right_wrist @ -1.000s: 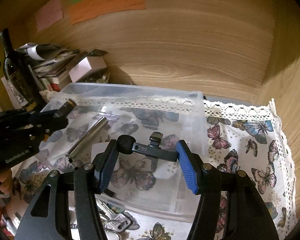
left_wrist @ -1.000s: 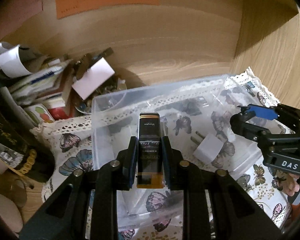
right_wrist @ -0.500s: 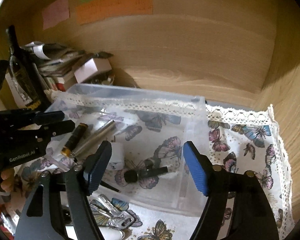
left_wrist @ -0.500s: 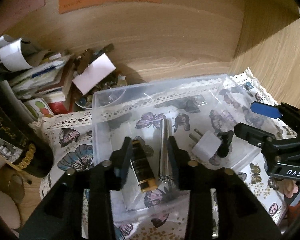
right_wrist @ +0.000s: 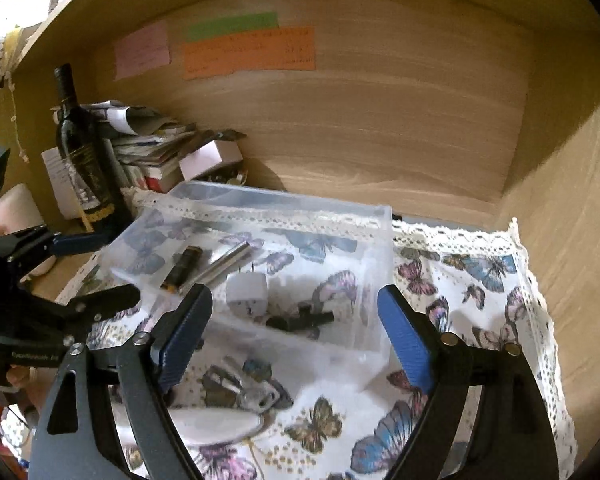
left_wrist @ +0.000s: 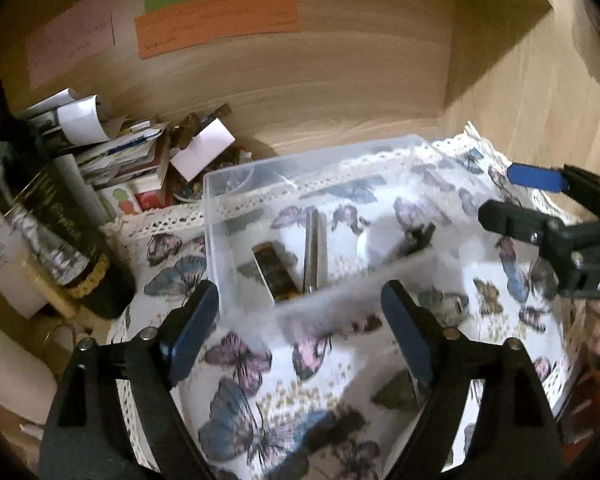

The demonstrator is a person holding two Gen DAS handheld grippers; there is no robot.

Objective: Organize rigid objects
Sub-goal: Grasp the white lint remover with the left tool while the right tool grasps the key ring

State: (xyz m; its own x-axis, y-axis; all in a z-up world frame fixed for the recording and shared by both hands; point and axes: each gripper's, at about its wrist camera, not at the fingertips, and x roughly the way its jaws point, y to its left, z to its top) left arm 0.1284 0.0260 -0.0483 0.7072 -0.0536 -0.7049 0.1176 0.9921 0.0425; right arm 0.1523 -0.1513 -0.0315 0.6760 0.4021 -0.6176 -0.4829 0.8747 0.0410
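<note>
Right wrist view: right claw (right_wrist: 296, 332) and left claw (left_wrist: 300, 332) are both opening, nothing between their fingers, each just before the clear bin (right_wrist: 380, 280). Inside the bin lie a lighter (right_wrist: 182, 266), metal tube (right_wrist: 224, 262), white plug (right_wrist: 246, 290) and black adapter (right_wrist: 300, 320).

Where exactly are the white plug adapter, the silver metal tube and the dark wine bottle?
white plug adapter (right_wrist: 247, 293), right wrist view, on its front face.
silver metal tube (right_wrist: 224, 263), right wrist view, mid-length.
dark wine bottle (right_wrist: 85, 172), right wrist view, on its label.
</note>
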